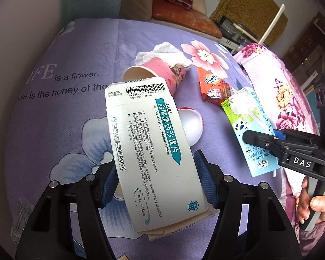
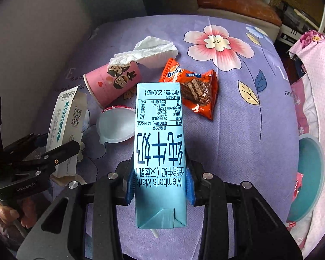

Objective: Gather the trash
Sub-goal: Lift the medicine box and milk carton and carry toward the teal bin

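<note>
My left gripper is shut on a white medicine box, held above the purple bedsheet. My right gripper is shut on a light-blue milk carton, also lifted; the carton shows in the left wrist view. On the sheet lie a pink paper cup on its side, a crumpled white tissue, an orange Ovaltine wafer wrapper and a white plastic jelly cup. The medicine box shows at the left in the right wrist view.
A teal bin with a liner sits at the right, beside a pink floral quilt. A sofa with an orange cushion stands beyond the bed's far edge. A hand holds the right gripper's handle.
</note>
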